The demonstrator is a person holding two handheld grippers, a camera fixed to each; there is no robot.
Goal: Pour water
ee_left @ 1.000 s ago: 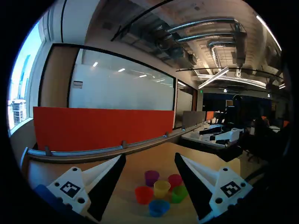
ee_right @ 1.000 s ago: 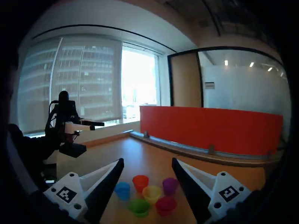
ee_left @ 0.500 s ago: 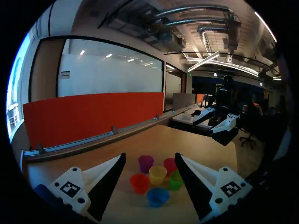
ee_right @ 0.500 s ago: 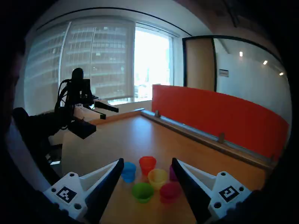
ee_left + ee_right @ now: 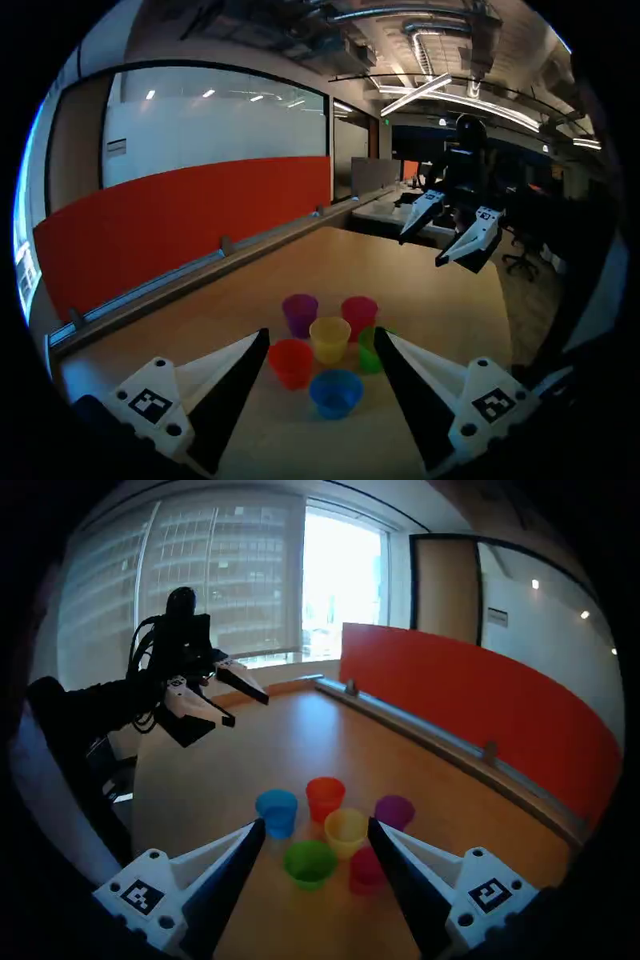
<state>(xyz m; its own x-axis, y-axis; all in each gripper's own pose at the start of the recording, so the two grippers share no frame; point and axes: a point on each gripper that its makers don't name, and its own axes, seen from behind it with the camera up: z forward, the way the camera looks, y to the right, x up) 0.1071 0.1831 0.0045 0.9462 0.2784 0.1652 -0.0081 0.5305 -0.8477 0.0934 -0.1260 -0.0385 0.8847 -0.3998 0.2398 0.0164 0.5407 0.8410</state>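
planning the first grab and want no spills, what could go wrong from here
1. The cups stand close together, so the open left tool reaching for the middle yellow cup could knock over the blue cup or orange cup.
2. The right tool faces the same cluster from the opposite side, so the two tools might collide over it.

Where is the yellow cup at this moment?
Left gripper view: the yellow cup sits mid-cluster on the table, orange cup to its left, green cup right, blue cup nearest the camera.
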